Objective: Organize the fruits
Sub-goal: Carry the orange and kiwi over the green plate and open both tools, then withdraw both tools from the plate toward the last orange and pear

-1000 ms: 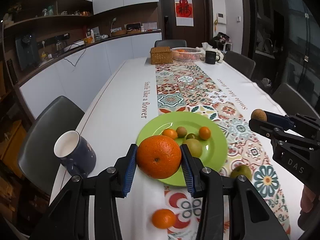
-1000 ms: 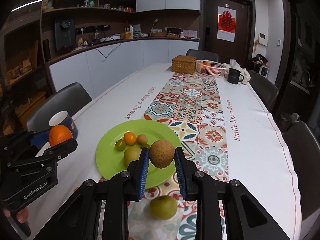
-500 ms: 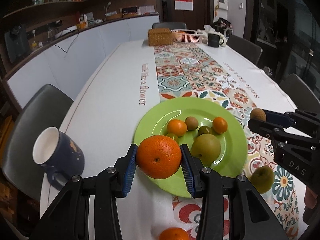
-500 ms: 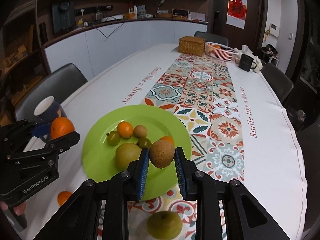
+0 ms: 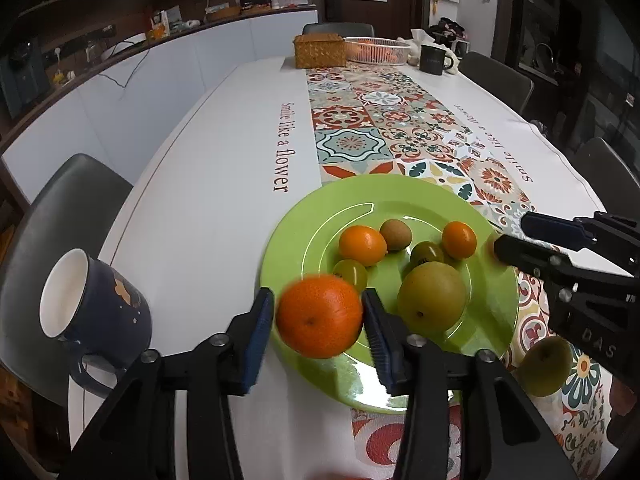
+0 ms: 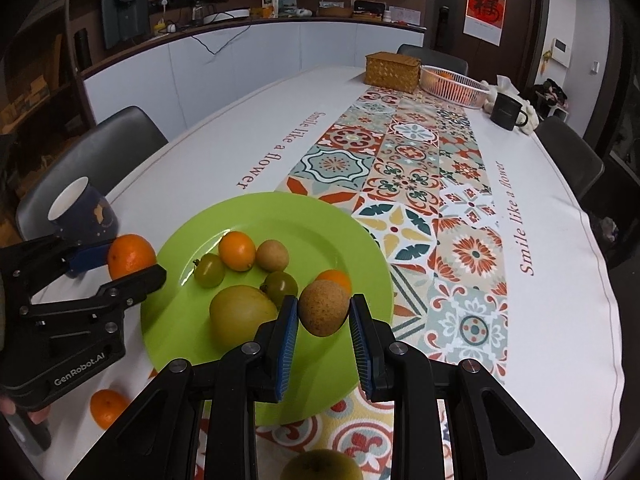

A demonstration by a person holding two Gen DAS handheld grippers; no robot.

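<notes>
A green plate (image 5: 404, 196) (image 6: 256, 212) holds several small fruits and a big yellow-green pear (image 5: 432, 297) (image 6: 242, 313). My left gripper (image 5: 319, 320) has its jaws parted around a large orange (image 5: 319, 315) over the plate's near left rim; the orange looks blurred and gaps show beside it. My right gripper (image 6: 323, 312) has jaws parted around a brown kiwi (image 6: 324, 307) over the plate's near right part. Each gripper shows in the other view, the left (image 6: 132, 268) and the right (image 5: 508, 244).
A dark blue mug (image 5: 94, 308) (image 6: 82, 210) stands left of the plate. A green pear (image 5: 546, 365) (image 6: 320, 465) and a small orange (image 6: 107, 407) lie on the table near me. A wicker box (image 6: 393, 66), wire basket (image 6: 454, 84) and black mug (image 6: 507, 112) stand far off.
Both grippers have moved forward and down over the plate. Both sets of jaws have opened, and the orange and the kiwi are coming loose.
</notes>
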